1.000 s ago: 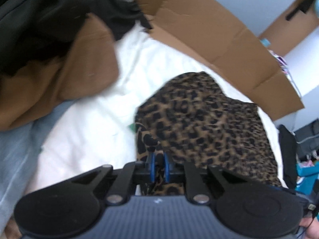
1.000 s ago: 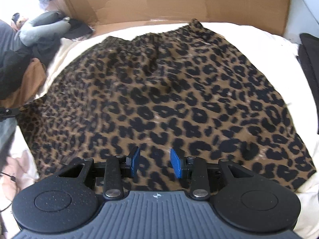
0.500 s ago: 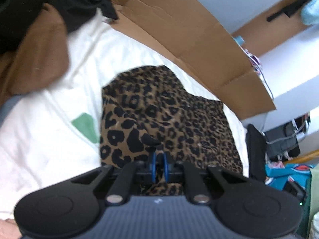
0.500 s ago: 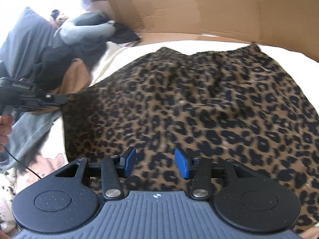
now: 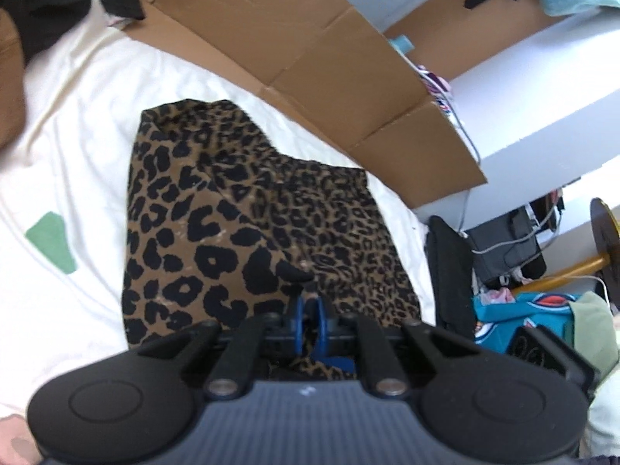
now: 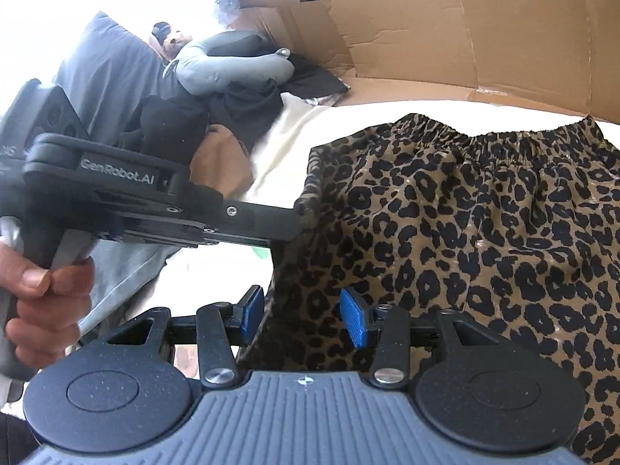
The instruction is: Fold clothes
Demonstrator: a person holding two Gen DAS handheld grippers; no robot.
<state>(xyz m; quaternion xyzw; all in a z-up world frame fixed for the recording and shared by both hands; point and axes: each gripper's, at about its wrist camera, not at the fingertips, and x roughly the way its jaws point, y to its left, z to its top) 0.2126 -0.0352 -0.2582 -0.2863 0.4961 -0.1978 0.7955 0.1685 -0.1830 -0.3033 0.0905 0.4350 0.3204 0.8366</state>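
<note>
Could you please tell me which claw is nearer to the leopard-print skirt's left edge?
Left. The left claw is shut on the leopard-print skirt at that edge, lifting it. The right claw is open, just below the raised fold.

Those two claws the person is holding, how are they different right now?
The left claw has its blue pads pressed together on a fold of the leopard-print skirt; the right claw has its pads wide apart and grips nothing. The left claw lifts the skirt's edge off the white bedding; the right claw hovers at the hanging edge below it. Both are black with blue pads and point at the same skirt.
</note>
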